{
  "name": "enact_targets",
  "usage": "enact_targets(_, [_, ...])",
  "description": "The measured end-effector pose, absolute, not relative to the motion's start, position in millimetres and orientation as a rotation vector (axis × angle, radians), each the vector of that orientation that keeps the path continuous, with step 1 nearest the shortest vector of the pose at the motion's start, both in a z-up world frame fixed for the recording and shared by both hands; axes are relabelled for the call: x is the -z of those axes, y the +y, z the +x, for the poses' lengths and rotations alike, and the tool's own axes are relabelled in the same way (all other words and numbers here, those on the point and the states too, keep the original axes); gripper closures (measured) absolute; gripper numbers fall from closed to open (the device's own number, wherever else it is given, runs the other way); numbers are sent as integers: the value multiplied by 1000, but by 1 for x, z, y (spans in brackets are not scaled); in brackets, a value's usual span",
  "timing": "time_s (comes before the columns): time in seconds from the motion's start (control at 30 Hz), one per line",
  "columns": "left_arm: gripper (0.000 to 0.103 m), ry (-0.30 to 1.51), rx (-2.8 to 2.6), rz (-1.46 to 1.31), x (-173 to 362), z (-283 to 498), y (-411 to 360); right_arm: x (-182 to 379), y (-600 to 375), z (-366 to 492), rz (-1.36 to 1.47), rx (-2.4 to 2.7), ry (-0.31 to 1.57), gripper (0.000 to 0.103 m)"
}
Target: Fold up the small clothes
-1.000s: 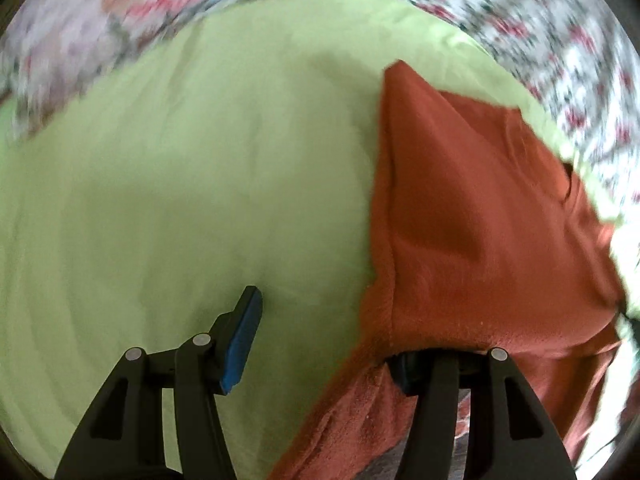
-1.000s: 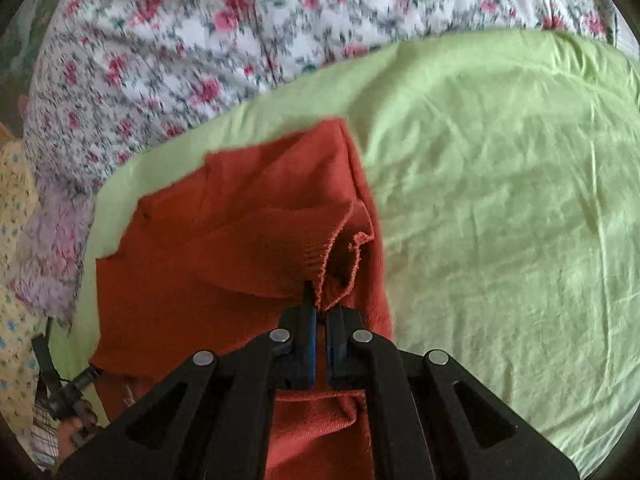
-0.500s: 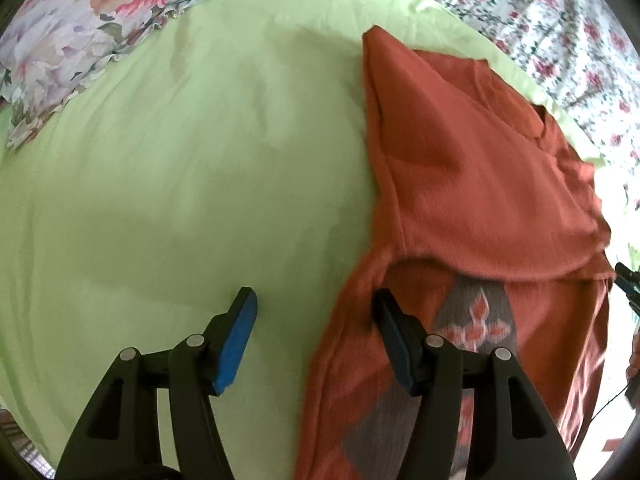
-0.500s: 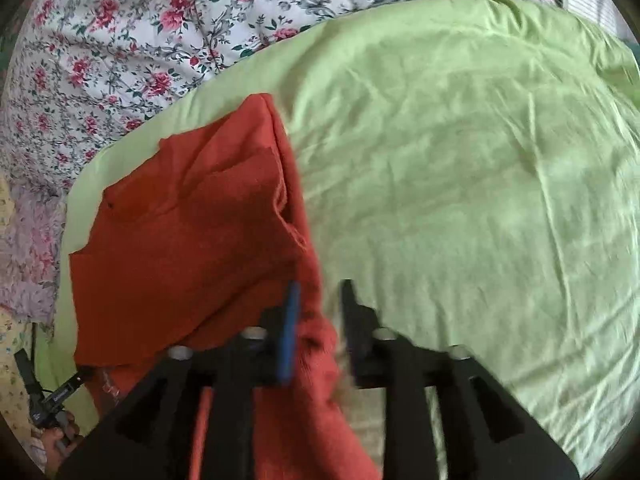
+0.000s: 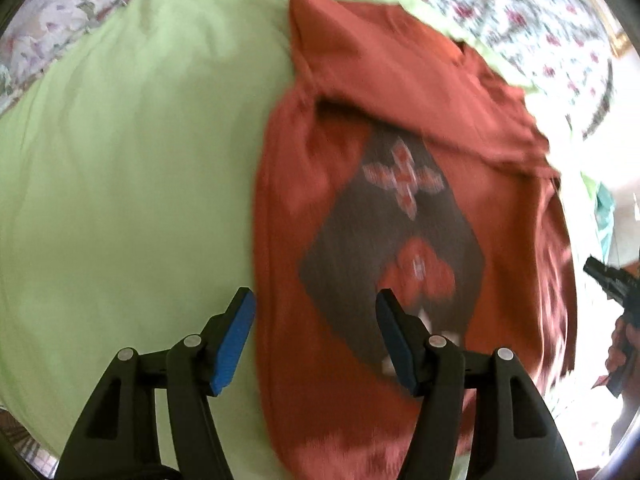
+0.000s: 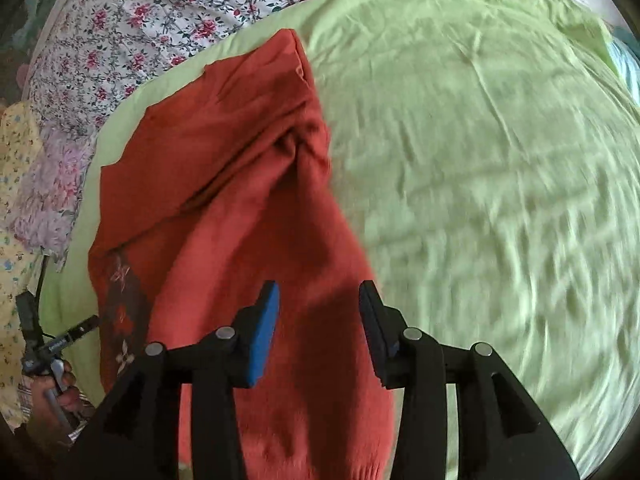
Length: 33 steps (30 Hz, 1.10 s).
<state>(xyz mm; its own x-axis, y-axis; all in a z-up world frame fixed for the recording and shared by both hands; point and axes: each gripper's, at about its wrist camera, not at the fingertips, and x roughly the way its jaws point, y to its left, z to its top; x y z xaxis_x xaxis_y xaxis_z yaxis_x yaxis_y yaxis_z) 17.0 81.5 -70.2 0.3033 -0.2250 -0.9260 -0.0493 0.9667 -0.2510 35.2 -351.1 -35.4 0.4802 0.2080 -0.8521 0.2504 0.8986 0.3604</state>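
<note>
A red sweater (image 5: 400,168) is spread on a green sheet (image 5: 120,180), in the middle and right of the left wrist view. A dark diamond pattern (image 5: 384,248) is seen on it. The left gripper (image 5: 316,328) is held above the sweater's left edge, its jaws wide apart and empty. In the right wrist view, the sweater (image 6: 240,208) fills the left middle. The right gripper (image 6: 320,320) is held over it, jaws apart, nothing pinched. A flowered blanket (image 6: 140,28) is seen at the upper left.

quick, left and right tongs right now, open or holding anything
Left tongs: open, holding nothing, above the red sweater.
Right tongs: open, holding nothing, above the same sweater.
</note>
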Motion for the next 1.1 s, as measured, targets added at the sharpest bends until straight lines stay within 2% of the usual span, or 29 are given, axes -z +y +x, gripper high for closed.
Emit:
enact_targets(0.2, [37, 1278, 77, -257, 68, -49, 76, 39, -350, -11, 506, -44, 1076, 60])
enact_targets(0.37, [37, 1325, 5, -395, 85, -103, 86, 57, -357, -40, 471, -96, 1143, 60])
enact_targets(0.63, [38, 1293, 33, -425, 95, -122, 67, 87, -361, -66, 556, -225, 1167, 60])
enact_targets(0.67, [41, 1289, 54, -422, 95, -119, 62, 89, -358, -65, 565, -247, 1165, 60])
enact_targets(0.7, [49, 1287, 74, -409, 95, -117, 55, 90, -355, -63, 572, -267, 1159, 62])
enact_targets(0.77, [61, 1289, 55, -352, 96, -111, 44, 95, -348, -57, 552, -253, 1152, 75])
enact_targets(0.8, [79, 1283, 51, -333, 94, -111, 43, 96, -346, -55, 545, -243, 1153, 88])
enact_targets(0.83, [96, 1269, 61, -346, 90, -112, 45, 96, -347, -53, 553, -245, 1154, 91])
enact_targets(1.1, [98, 1160, 79, -361, 47, -144, 61, 66, -375, -96, 567, -343, 1079, 93])
